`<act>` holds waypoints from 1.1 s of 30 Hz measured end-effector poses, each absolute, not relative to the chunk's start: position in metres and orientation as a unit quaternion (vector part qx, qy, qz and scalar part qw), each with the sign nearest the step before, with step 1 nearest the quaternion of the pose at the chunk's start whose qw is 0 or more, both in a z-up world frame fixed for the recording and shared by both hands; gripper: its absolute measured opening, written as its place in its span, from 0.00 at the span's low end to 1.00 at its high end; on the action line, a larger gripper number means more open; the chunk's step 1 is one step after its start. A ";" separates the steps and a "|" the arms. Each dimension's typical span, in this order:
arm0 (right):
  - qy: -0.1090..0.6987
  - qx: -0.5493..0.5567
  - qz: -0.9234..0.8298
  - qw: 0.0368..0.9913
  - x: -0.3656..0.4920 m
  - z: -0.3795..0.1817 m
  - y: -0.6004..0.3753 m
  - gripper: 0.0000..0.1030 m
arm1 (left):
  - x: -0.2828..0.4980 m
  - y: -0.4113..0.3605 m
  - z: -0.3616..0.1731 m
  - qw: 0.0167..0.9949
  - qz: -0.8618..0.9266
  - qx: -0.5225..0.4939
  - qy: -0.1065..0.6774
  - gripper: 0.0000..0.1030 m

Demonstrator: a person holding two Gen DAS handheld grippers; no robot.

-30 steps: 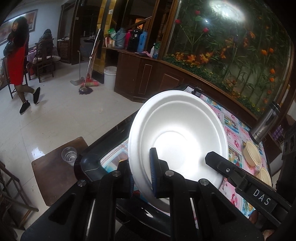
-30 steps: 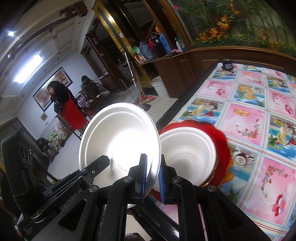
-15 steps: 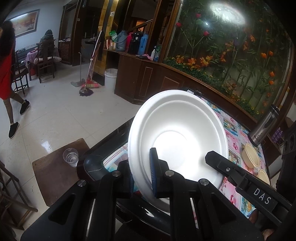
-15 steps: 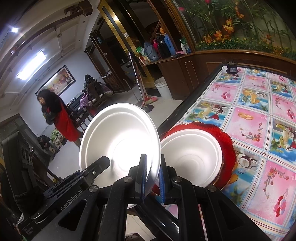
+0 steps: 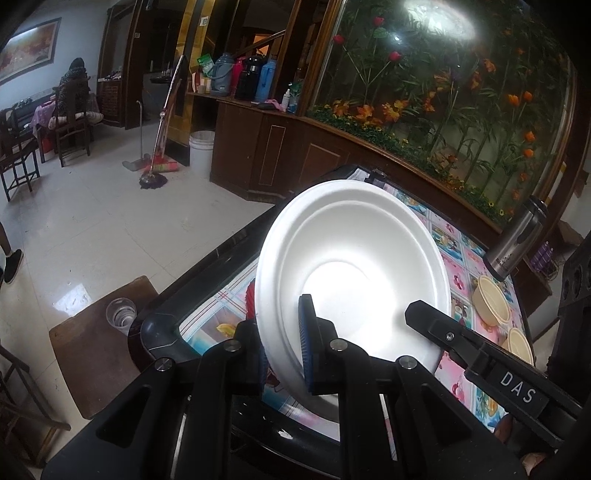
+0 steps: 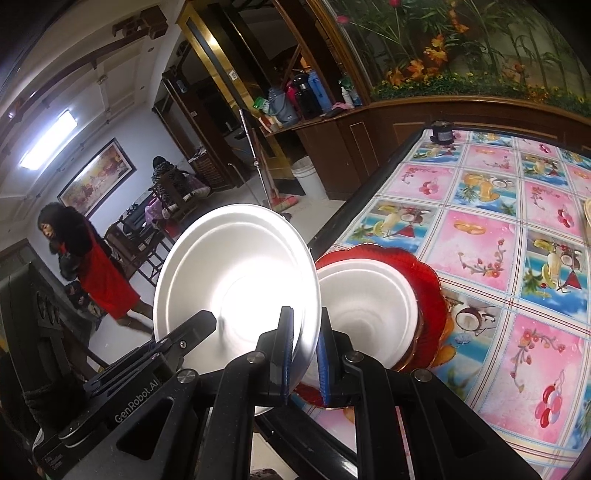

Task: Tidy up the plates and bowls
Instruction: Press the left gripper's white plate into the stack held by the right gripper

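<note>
"DAS" on right gripper [image 5: 521, 384]; "GenRobot.AI" on left gripper [image 6: 136, 400].

A glossy pale tiled floor [image 5: 92, 221] spreads before a dark wooden cabinet [image 5: 266, 147], with a white bucket [image 5: 201, 147] and a leaning mop [image 5: 159, 147] just beside the cabinet. A framed painting [image 6: 96, 177] hangs on the far wall, below a bright ceiling light [image 6: 48, 140].

Heavy fisheye on both my wrist views, edges bend and go black at the corners. The plate [image 5: 354, 273] is blown out white in the middle. Ceiling lamp [image 6: 48, 142] far left glares, and there's a reflection on the glass [image 5: 439, 22]. Floor [image 5: 81, 236] shines. Near stuff stays sharp.
</note>
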State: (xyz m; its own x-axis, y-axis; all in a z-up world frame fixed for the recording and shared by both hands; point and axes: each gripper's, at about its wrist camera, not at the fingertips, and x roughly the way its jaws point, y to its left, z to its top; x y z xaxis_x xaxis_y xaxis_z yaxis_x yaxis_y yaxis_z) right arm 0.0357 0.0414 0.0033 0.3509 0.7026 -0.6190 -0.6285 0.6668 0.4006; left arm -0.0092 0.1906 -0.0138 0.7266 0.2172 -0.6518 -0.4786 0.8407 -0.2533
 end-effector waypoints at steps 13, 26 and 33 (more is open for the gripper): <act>0.421 0.044 0.368 0.828 0.071 -0.007 0.042 0.11 | 0.042 0.197 -0.034 0.893 0.158 -0.210 0.365 0.12; 0.460 0.054 0.337 0.819 0.091 -0.044 0.030 0.10 | 0.061 0.185 -0.053 0.882 0.143 -0.196 0.404 0.12; 0.470 0.054 0.331 0.816 0.095 -0.053 0.029 0.10 | 0.064 0.184 -0.059 0.879 0.143 -0.191 0.413 0.12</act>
